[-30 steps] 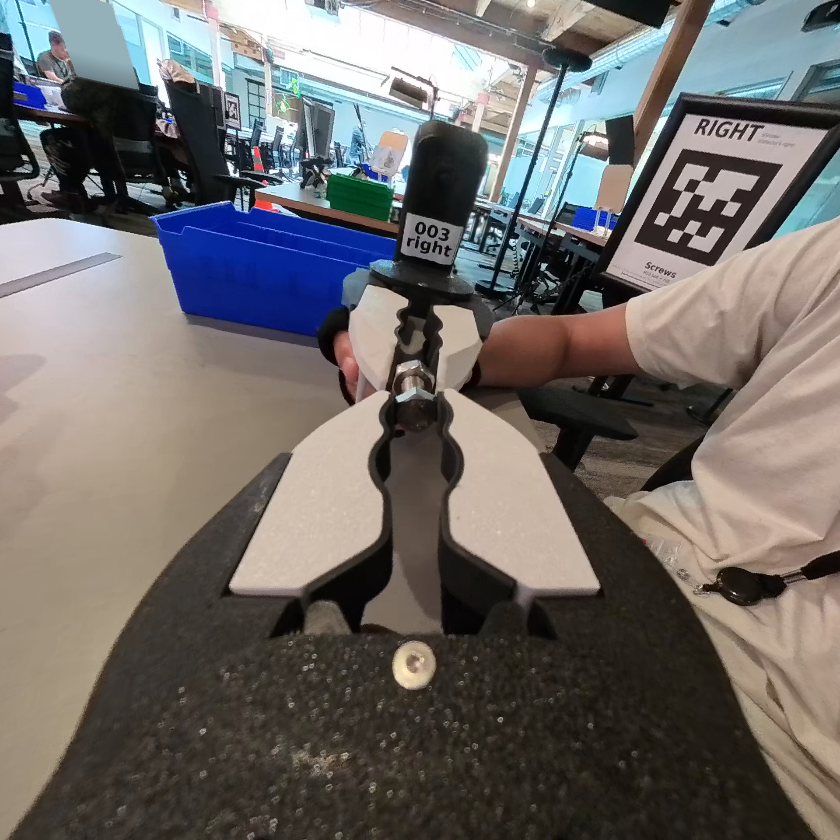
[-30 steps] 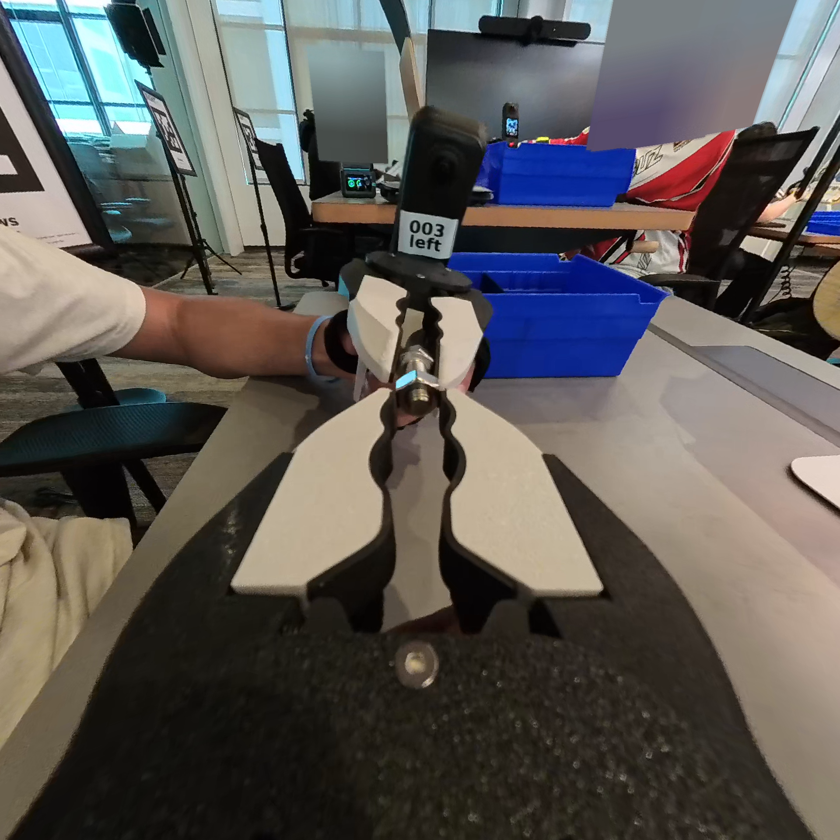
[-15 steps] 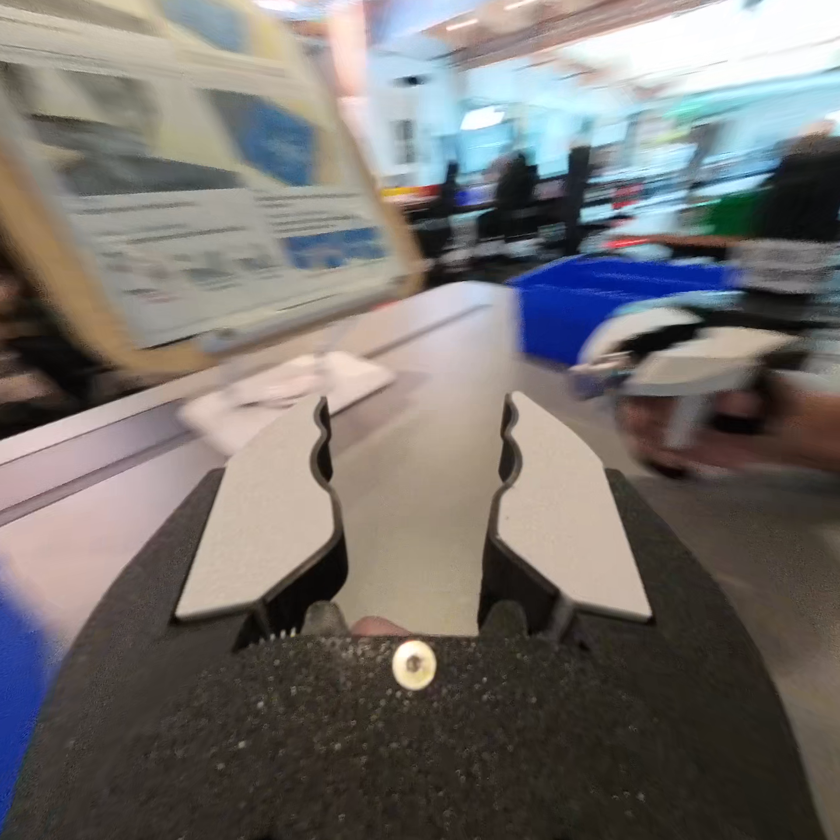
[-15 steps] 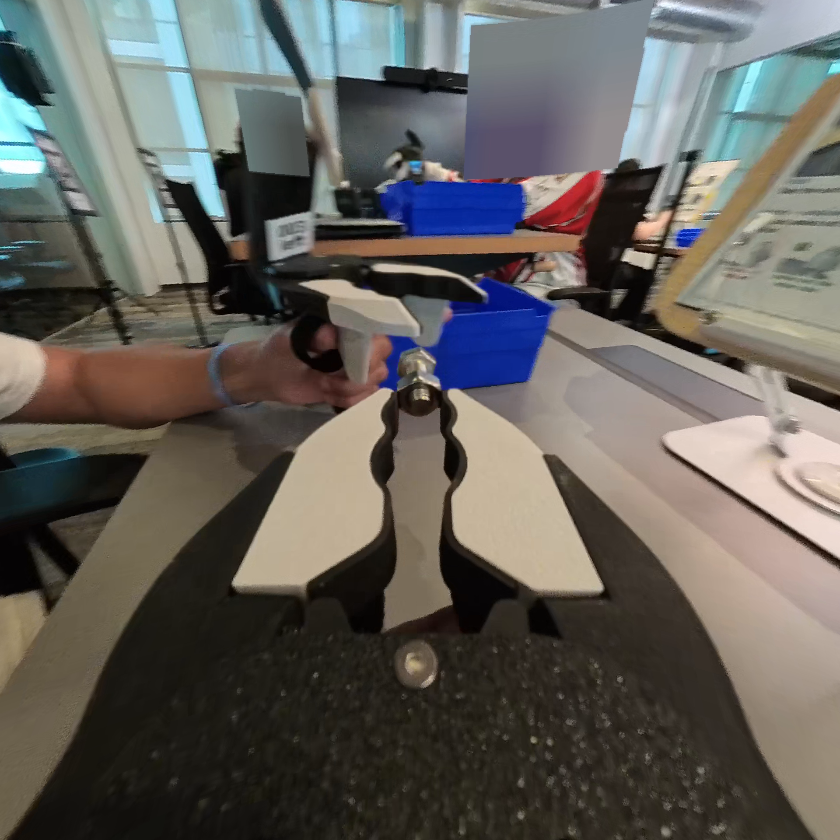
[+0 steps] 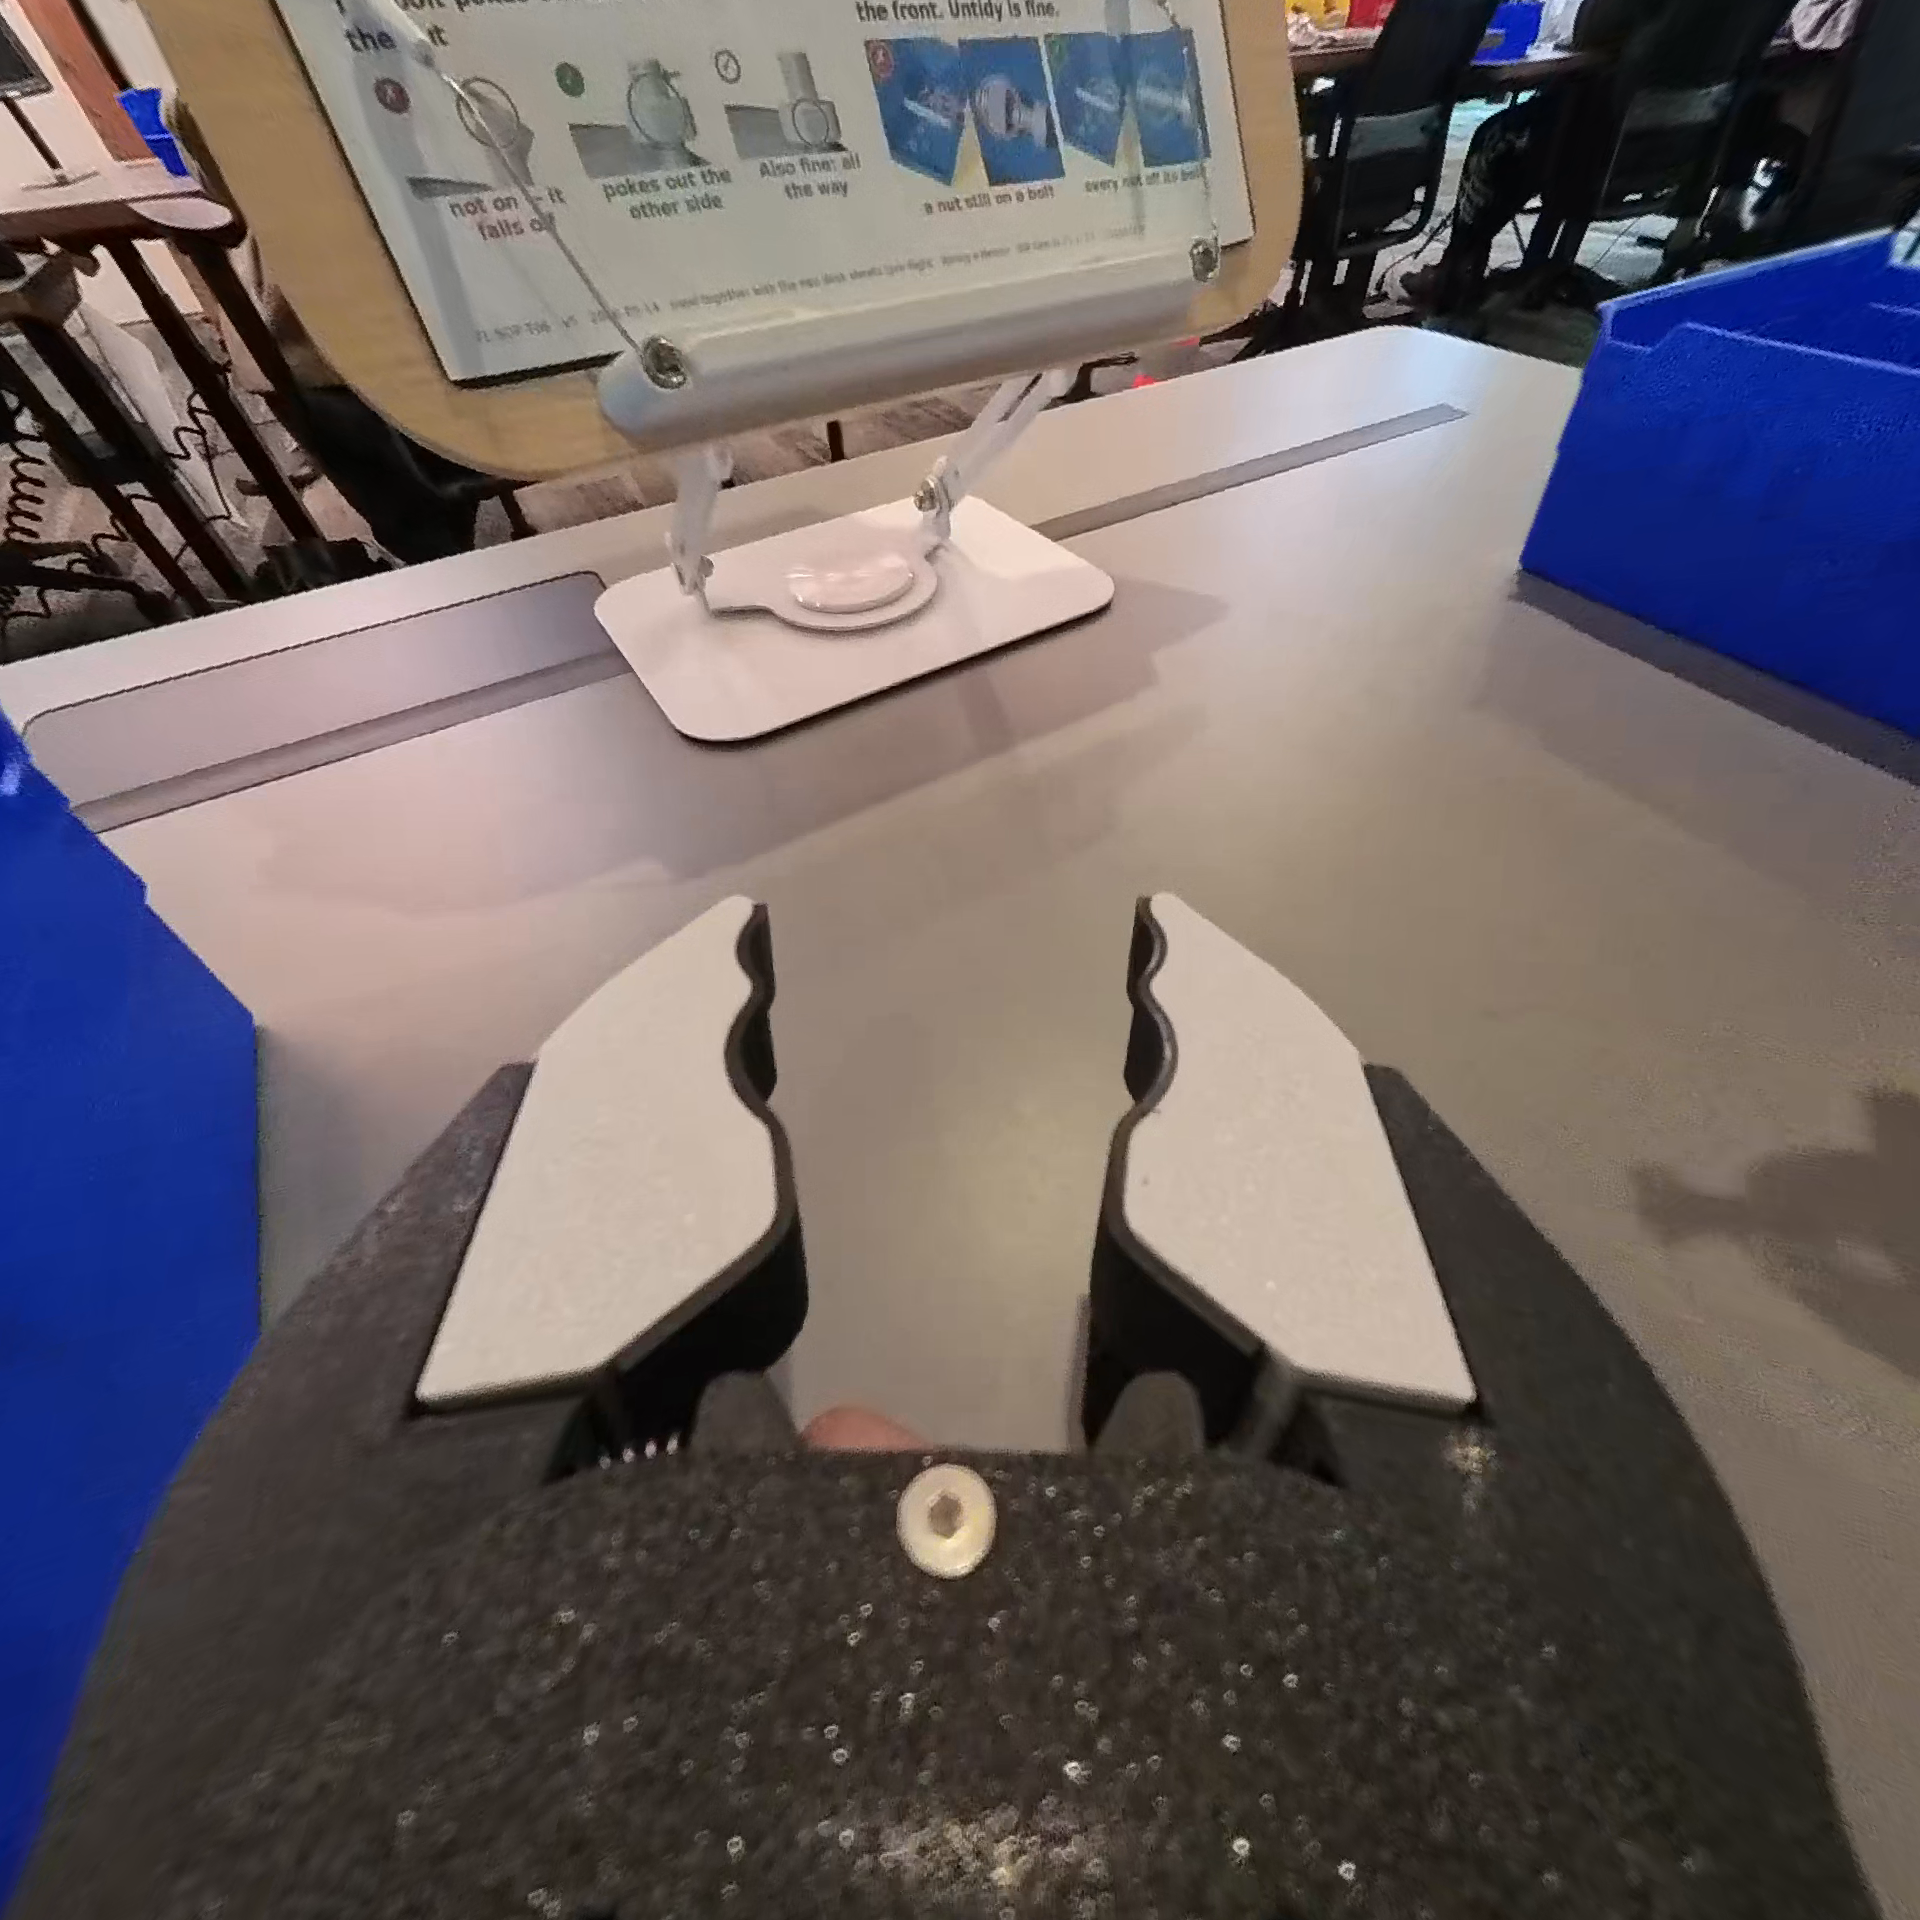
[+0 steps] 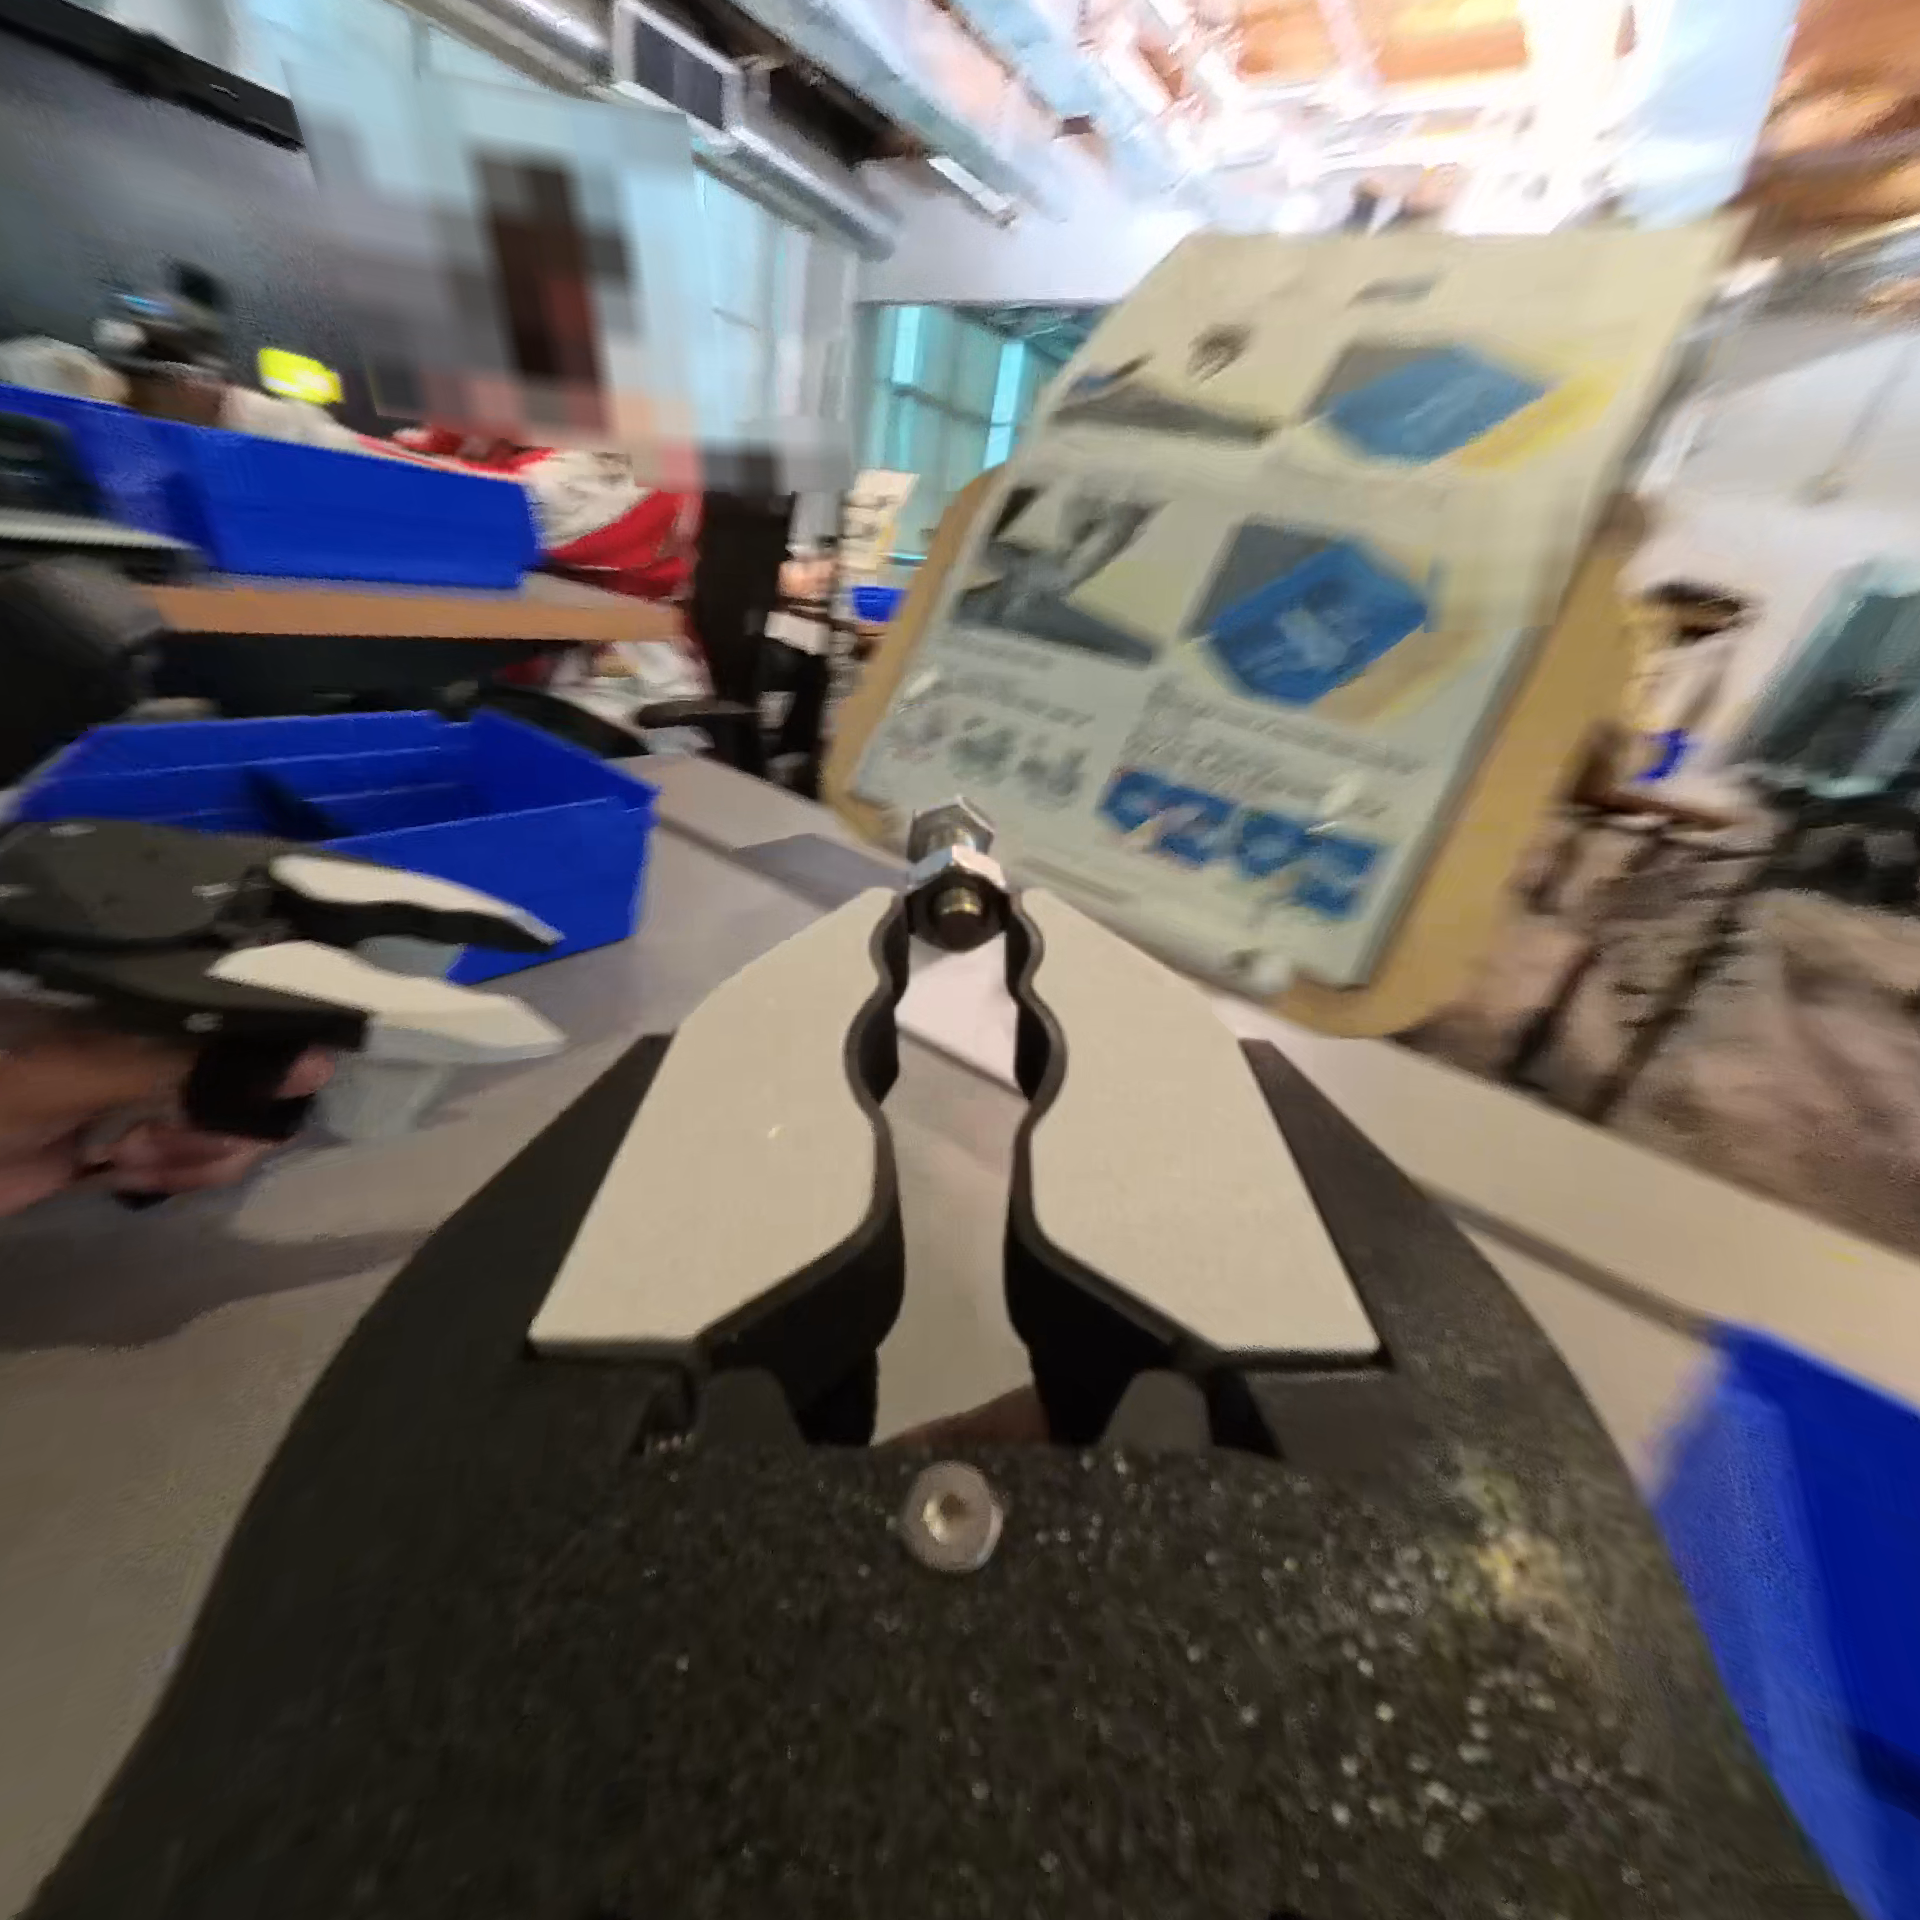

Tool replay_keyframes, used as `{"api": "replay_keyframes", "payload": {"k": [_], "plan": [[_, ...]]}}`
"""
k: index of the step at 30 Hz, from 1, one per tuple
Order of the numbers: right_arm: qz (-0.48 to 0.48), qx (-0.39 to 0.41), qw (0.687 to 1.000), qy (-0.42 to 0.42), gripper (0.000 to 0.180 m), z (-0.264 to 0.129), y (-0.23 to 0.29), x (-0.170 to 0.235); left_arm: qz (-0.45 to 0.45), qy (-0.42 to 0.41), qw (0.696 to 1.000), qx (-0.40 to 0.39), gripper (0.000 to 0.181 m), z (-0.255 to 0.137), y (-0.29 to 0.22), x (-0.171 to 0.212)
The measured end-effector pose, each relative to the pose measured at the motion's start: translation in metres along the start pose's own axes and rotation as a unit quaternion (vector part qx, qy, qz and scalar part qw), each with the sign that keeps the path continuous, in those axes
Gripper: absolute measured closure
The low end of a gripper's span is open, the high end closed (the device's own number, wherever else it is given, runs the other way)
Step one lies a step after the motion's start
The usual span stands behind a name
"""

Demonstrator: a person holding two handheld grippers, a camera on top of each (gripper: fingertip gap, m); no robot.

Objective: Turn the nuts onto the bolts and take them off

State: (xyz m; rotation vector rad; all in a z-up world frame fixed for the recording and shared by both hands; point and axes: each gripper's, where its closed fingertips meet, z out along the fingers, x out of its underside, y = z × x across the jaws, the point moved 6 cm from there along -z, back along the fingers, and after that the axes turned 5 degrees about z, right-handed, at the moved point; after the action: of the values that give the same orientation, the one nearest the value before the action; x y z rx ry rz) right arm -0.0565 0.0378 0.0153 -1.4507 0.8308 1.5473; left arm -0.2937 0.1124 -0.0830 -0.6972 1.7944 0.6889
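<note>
My right gripper is shut on a metal bolt that carries a hex nut, held at the fingertips above the grey table. The bolt points away from the camera. My left gripper is open and empty over the grey table. It also shows at the left of the right wrist view, open, held by a hand, well apart from the bolt.
An instruction board on a white stand rises at the table's far side. Blue bins stand at the left and right in the left wrist view. A blue divided bin sits behind the left gripper. My hands' fingertips stand some 25 cm from each other.
My left gripper let go of the bolt, opened and swung away to face the instruction board. My right gripper kept the bolt with its nut and turned toward the right.
</note>
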Motion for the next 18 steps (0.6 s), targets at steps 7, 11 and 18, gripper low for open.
{"api": "replay_keyframes", "payload": {"k": [7, 11, 18], "plan": [[0.024, 0.151, 0.97, 0.19, 0.163, -0.094, -0.15, -0.024, -0.02, -0.001, 0.999, 0.026, 0.117, -0.003, -0.001, -0.004], [0.083, 0.17, 0.914, 0.359, 0.162, -0.139, -0.205, 0.042, 0.0, -0.01, 1.0, 0.024, 0.118, -0.006, -0.004, -0.008], [0.131, 0.176, 0.791, 0.571, 0.161, -0.168, -0.221, 0.119, 0.034, -0.006, 0.999, 0.02, 0.118, -0.004, -0.01, -0.006]]}}
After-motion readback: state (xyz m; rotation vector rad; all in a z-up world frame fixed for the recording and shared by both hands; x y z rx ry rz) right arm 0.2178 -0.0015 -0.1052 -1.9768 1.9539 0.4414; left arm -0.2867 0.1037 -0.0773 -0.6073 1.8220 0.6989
